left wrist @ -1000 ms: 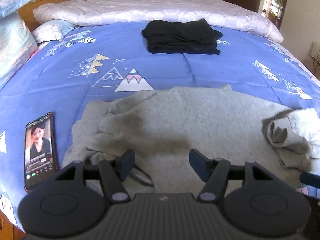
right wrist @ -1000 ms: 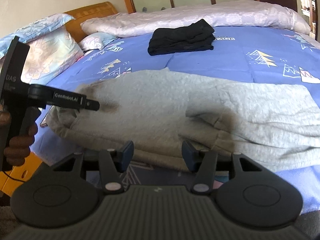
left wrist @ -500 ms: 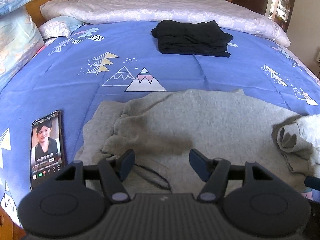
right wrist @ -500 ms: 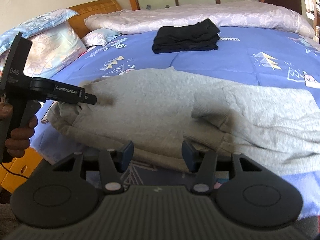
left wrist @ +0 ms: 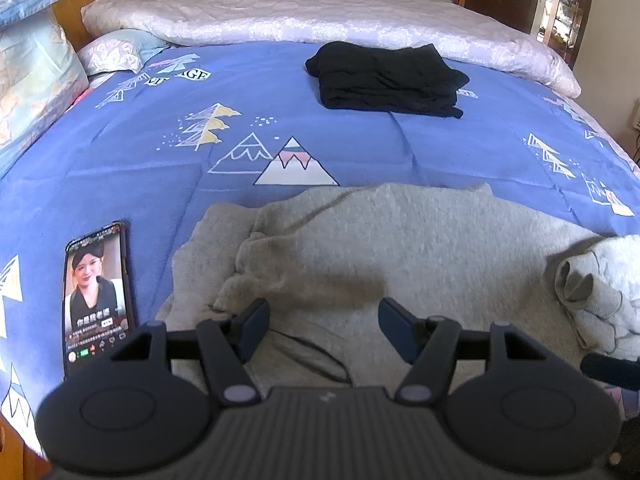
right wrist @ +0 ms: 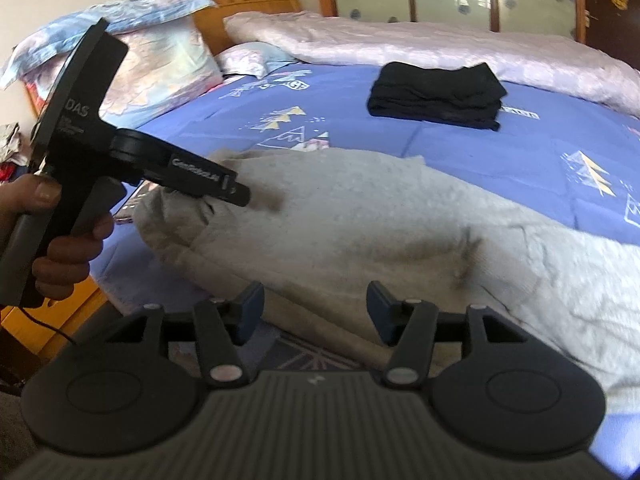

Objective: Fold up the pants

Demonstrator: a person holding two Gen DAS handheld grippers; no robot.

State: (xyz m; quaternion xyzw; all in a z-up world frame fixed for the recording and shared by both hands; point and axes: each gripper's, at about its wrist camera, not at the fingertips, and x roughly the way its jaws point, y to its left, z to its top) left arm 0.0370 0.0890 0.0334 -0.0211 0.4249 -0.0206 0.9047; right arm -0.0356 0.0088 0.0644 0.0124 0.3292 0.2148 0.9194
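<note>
The grey pants [left wrist: 400, 248] lie crosswise on the bed [left wrist: 360, 152], waist end under the left gripper [left wrist: 322, 320], jaws apart and empty, while the right gripper [right wrist: 315, 312], opening and empty, hangs nearer the legs.

The grey pants [right wrist: 400, 220] blur in the right wrist view and run past the frame edge right of the right gripper [right wrist: 315, 308].
</note>
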